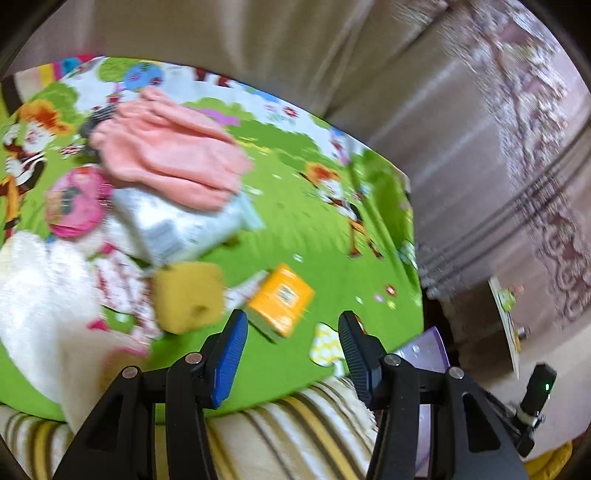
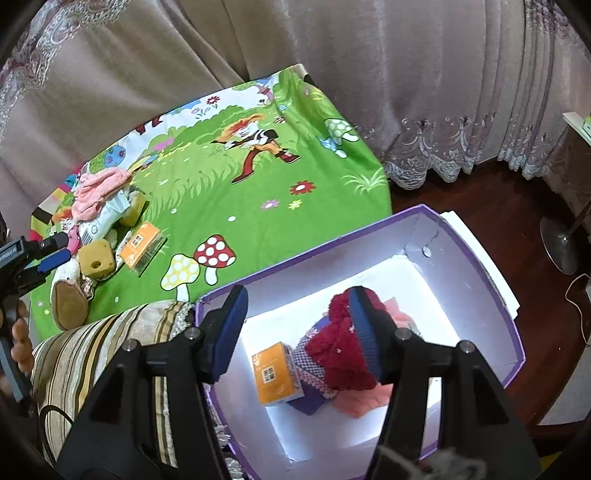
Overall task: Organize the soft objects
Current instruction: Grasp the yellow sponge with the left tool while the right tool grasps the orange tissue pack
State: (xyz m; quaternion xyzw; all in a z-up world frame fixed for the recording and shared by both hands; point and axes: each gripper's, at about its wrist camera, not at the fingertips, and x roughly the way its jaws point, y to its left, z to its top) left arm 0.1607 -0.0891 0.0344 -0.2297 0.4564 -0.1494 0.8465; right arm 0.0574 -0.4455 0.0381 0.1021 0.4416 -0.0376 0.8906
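Left view motion-blurred; right sharp, box floor (image 2: pixel 388 280) glary white; fisheye bend + dark corners.

Left wrist view: angled down from close above the bright green cartoon-printed play mat (image 1: pixel 295 221), blurred, facing the beige draped curtain (image 1: pixel 258 29). Right wrist view: tilted steeply down, close over the open purple cardboard box with white inside (image 2: pixel 480 258), beside the same mat. Shared: mat, small orange printed carton (image 1: pixel 280 299) (image 2: pixel 142 245), yellow sponge cube (image 1: pixel 186 295) (image 2: pixel 94 263), pink fleece cloth (image 1: pixel 166 147) (image 2: pixel 98 188)

No text reads clearly; the orange packet (image 2: pixel 275 373) bears only a QR-style code.
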